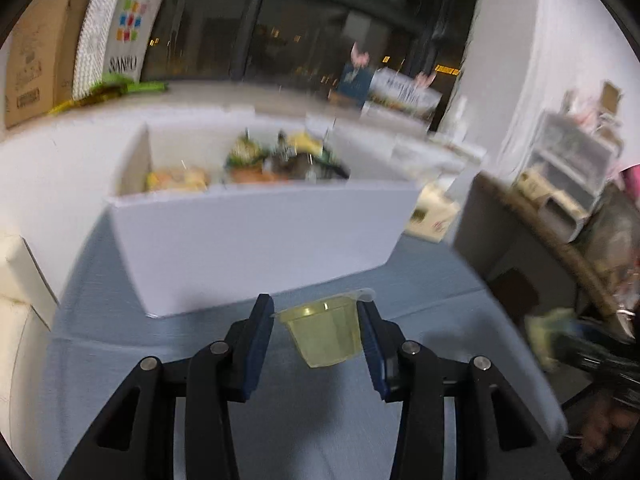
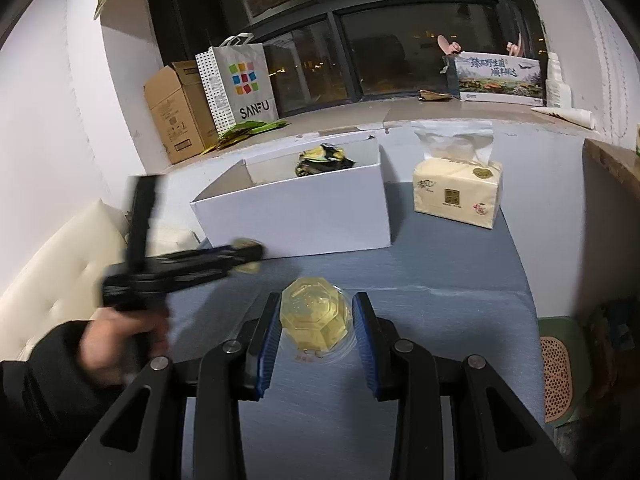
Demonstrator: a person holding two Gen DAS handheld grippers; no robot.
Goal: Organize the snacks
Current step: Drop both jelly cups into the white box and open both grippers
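Jelly cups sit clamped in both the left gripper [image 1: 318,330] and right gripper [image 2: 316,330], with the white box [image 1: 256,240] straight ahead, nearer the left one.

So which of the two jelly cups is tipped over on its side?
The jelly cup in the right gripper: that jelly cup is tipped, its base facing the camera. The left gripper holds its cup upright, lid on top.

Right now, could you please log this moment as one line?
left gripper: shut on jelly cup | right gripper: shut on second jelly cup | white box: ahead, holds snacks
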